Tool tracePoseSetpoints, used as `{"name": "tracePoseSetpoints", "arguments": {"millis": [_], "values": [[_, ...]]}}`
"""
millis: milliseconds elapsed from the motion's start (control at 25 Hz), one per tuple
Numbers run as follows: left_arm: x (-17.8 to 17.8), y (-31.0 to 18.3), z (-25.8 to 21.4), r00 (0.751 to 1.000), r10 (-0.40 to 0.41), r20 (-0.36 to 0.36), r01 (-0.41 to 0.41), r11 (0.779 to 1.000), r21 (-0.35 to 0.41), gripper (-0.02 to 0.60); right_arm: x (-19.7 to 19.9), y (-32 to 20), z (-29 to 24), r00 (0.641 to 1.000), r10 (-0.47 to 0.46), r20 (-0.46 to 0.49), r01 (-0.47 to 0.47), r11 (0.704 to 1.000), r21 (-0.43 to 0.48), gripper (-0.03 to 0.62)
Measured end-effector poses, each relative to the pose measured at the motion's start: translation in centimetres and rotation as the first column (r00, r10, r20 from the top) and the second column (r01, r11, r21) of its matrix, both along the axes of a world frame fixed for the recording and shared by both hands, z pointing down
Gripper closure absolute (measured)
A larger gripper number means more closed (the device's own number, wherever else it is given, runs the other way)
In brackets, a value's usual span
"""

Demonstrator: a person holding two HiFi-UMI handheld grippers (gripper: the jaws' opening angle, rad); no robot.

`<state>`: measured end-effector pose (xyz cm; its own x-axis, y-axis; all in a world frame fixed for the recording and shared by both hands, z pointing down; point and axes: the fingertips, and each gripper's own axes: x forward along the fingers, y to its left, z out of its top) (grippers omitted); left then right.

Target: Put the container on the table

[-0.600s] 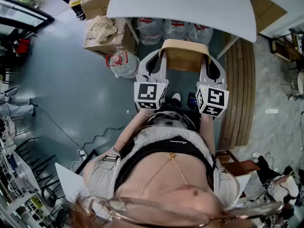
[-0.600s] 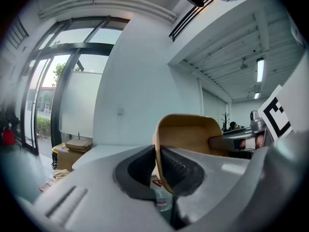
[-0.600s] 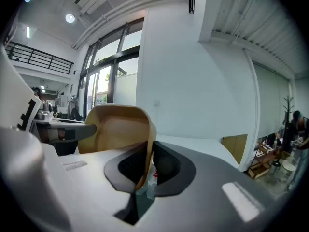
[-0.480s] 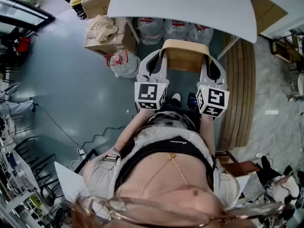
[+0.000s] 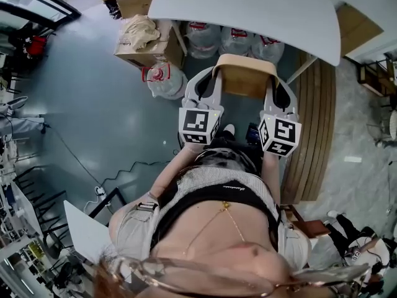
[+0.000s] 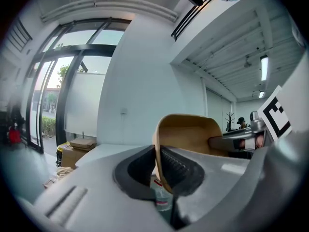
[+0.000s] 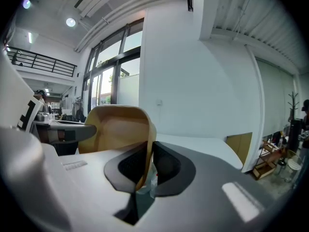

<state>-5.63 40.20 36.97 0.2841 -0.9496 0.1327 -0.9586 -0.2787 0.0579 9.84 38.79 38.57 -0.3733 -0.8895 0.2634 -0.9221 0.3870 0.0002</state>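
From the head view: tan container (image 5: 243, 78) held in the air near the white table (image 5: 248, 5) edge, not on it, between left gripper (image 5: 208, 85) and right gripper (image 5: 280, 92); left gripper view: jaws pinched tight on the container's thin side wall; right gripper view: jaws likewise clamped on the opposite wall.

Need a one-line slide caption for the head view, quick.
Left gripper and right gripper each clamp a side of the tan container, held just short of the white table.

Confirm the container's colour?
The container is plain tan, with no pattern. It shows best in the head view.
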Motion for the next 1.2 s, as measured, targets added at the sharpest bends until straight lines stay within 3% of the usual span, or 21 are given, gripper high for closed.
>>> {"name": "tracePoseSetpoints", "arguments": {"millis": [560,1200], "values": [[0.4,0.8,0.9,0.999,-0.033,-0.007,0.033,0.999,-0.015,0.57,0.3,0.1,0.9,0.999,-0.047,-0.002,0.047,0.999,-0.011,0.545],[-0.9,-3.4,0.6,0.998,0.058,-0.035,-0.059,0.998,-0.023,0.569,-0.9,-3.0,0.4,0.999,0.03,-0.019,-0.031,0.999,-0.018,0.545]]}}
